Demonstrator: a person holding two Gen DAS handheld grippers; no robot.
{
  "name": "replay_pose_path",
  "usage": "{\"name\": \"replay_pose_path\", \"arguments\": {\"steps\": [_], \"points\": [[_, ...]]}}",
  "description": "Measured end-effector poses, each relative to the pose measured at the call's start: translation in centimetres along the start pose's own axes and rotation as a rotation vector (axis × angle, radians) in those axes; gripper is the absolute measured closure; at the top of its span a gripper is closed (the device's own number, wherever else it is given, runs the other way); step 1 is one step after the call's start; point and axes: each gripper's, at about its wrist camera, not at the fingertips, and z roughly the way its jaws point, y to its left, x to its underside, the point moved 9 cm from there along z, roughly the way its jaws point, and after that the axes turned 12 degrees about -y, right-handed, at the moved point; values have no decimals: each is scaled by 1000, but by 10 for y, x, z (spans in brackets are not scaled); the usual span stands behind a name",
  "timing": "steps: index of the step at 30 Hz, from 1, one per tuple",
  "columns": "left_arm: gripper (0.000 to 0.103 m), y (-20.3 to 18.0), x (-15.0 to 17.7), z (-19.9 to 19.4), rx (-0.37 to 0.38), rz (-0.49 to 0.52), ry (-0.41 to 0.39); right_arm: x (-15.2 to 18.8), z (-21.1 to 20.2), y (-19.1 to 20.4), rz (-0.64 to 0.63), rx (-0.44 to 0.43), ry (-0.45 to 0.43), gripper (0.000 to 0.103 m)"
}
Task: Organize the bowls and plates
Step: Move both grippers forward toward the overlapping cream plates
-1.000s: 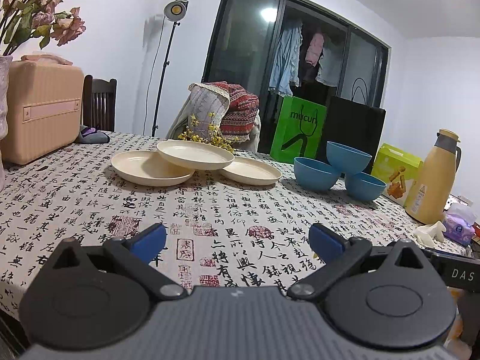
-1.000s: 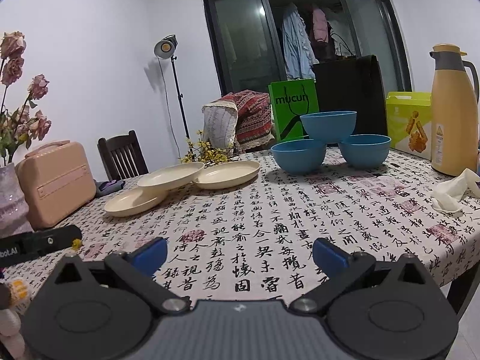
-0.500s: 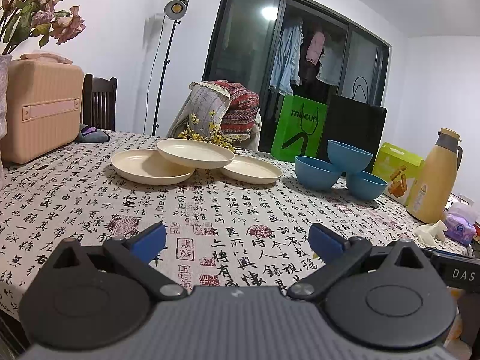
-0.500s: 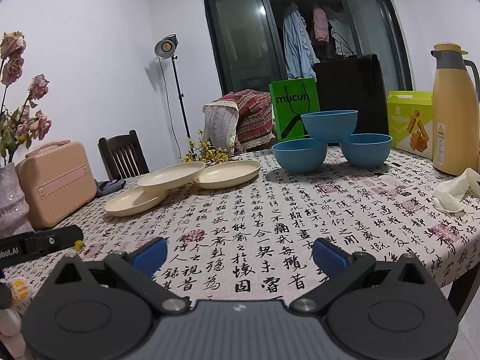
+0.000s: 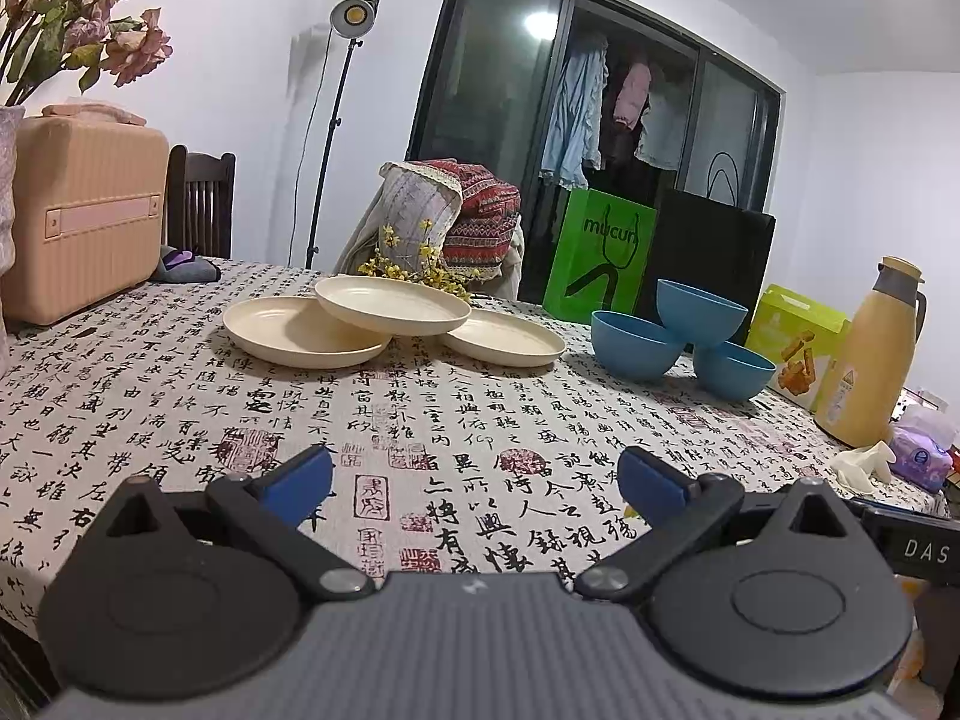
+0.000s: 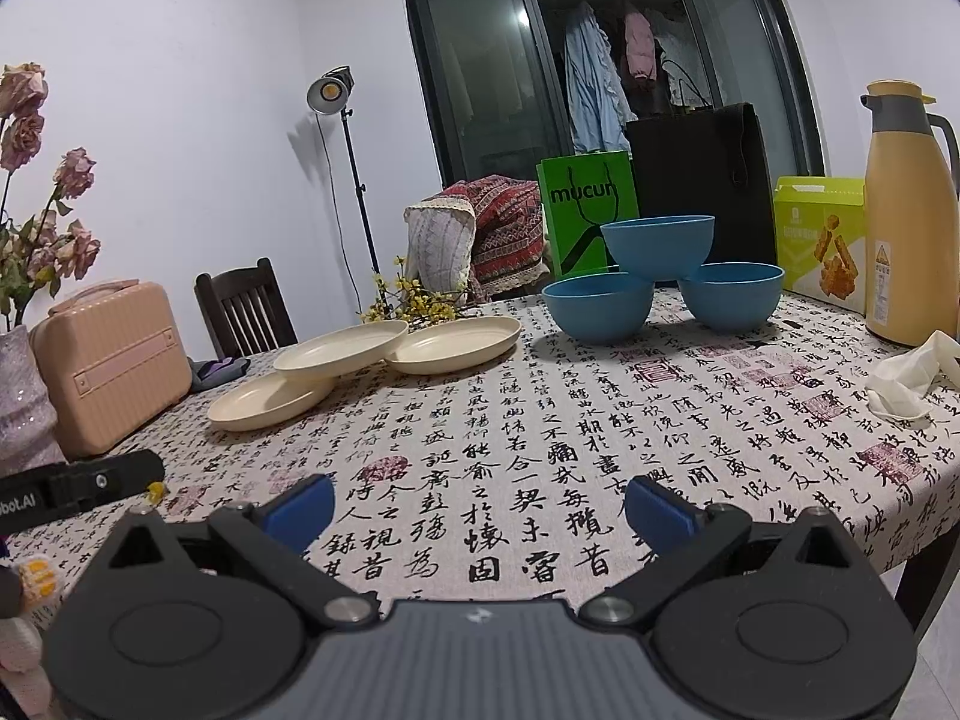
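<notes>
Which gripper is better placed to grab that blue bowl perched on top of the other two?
Right, probably. The top blue bowl lies nearly straight ahead of the open right gripper; from the left gripper it sits off to the right.

plates: three cream plates (image 6: 366, 354) toward the tabletop's (image 6: 600, 420) far left, one propped on the other two
bowls: three blue bowls (image 6: 657, 246) near the far edge, one perched atop two
right gripper (image 6: 477, 504): jaws apart, empty, at the near edge
</notes>
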Motion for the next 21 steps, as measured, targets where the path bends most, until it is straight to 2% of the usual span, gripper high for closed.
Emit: {"name": "replay_pose_path", "arguments": {"steps": [21], "points": [[0,0,0,0,1,0,1,1,0,-1,4,0,3,0]]}}
